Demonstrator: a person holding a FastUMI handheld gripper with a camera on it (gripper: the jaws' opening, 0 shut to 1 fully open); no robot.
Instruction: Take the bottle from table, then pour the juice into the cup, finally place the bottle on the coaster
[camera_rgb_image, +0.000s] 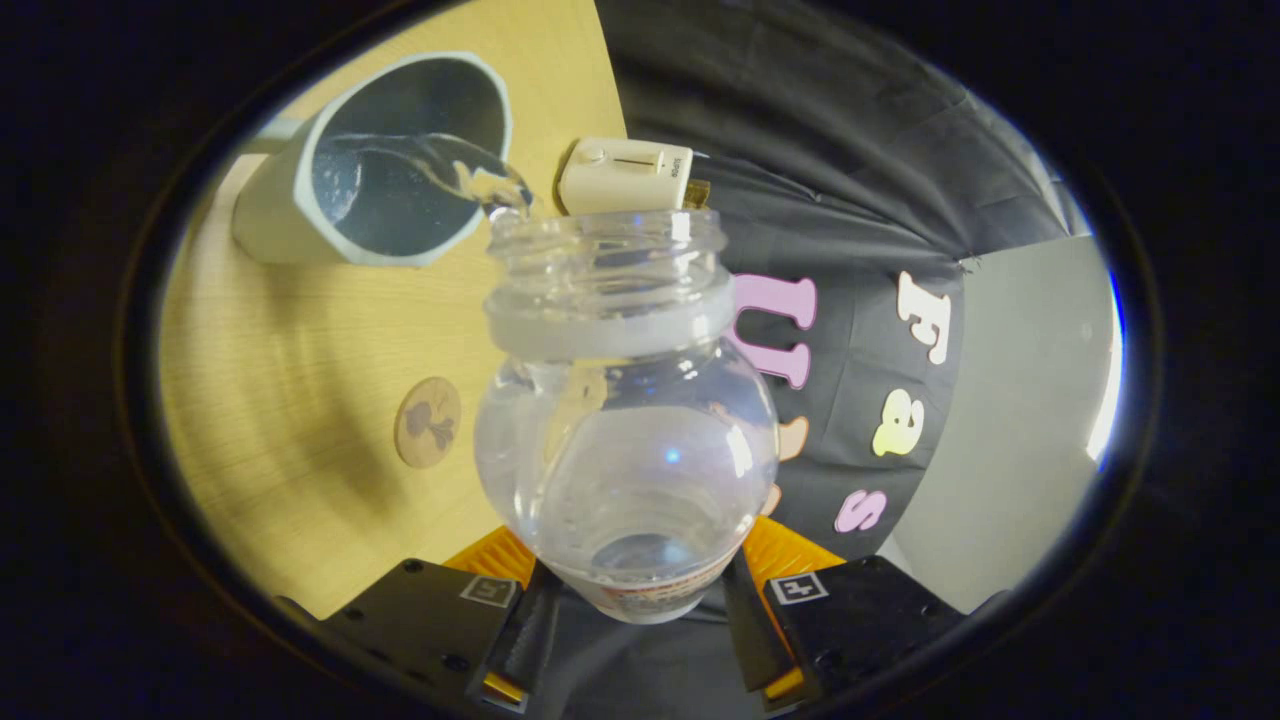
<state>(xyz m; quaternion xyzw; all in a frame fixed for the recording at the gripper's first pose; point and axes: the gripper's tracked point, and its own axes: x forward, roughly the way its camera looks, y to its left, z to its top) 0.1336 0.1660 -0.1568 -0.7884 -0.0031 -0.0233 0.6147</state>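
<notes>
At upper left of the frame, the cup (385, 165) is taking a clear stream from the bottle's open mouth — some liquid is already pooled inside. Lower down on the table (290, 380), the coaster (428, 422) is lying bare, waiting. At centre, the bottle (625, 430) is tipping toward the cup, with the gripper (640, 600) closed on its base, both fingers pressing. Pickup looks done, pouring is underway — placing on the coaster is left.
</notes>
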